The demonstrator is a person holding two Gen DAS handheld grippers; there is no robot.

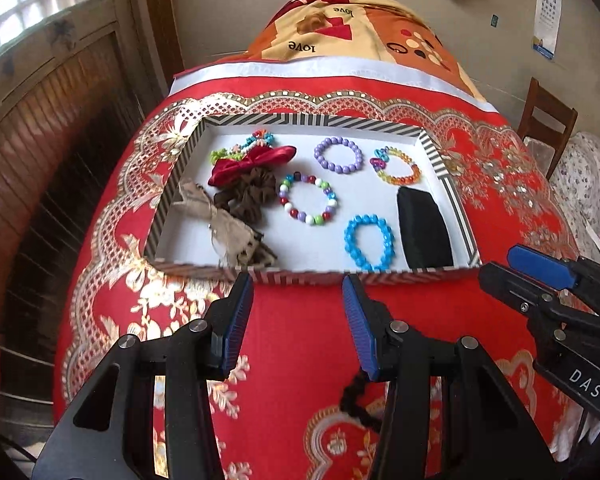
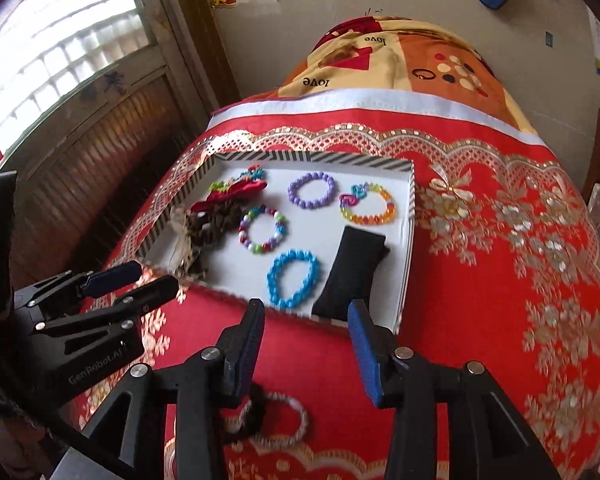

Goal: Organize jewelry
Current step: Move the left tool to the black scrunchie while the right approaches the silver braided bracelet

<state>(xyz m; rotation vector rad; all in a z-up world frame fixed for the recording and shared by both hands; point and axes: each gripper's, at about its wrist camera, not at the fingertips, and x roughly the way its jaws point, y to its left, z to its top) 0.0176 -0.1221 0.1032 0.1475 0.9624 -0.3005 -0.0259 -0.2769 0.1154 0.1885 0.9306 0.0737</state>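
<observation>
A striped-rim white tray [image 1: 312,121] [image 2: 410,216] lies on the red cloth. It holds a purple bracelet [image 1: 338,155] [image 2: 311,191], a rainbow bracelet [image 1: 398,166] [image 2: 368,204], a multicolour bead bracelet [image 1: 308,204] [image 2: 263,230], a blue bracelet [image 1: 369,242] [image 2: 293,278], a black pouch [image 1: 423,228] [image 2: 354,274], a red bow [image 1: 249,165], a brown scrunchie [image 1: 248,196] and a beige bow [image 1: 220,224]. My left gripper [image 1: 298,320] [image 2: 134,280] is open and empty before the tray. My right gripper [image 2: 308,344] is open and empty. A black hair tie [image 1: 354,402] [image 2: 252,412] and a pale bracelet [image 2: 290,420] lie on the cloth beneath.
The red and gold cloth [image 1: 300,360] covers a table with a patterned quilt [image 1: 360,28] behind. A wooden shutter wall [image 1: 40,140] is at the left, a chair [image 1: 546,120] at the right. In the left wrist view the right gripper [image 1: 540,276] shows at the right edge.
</observation>
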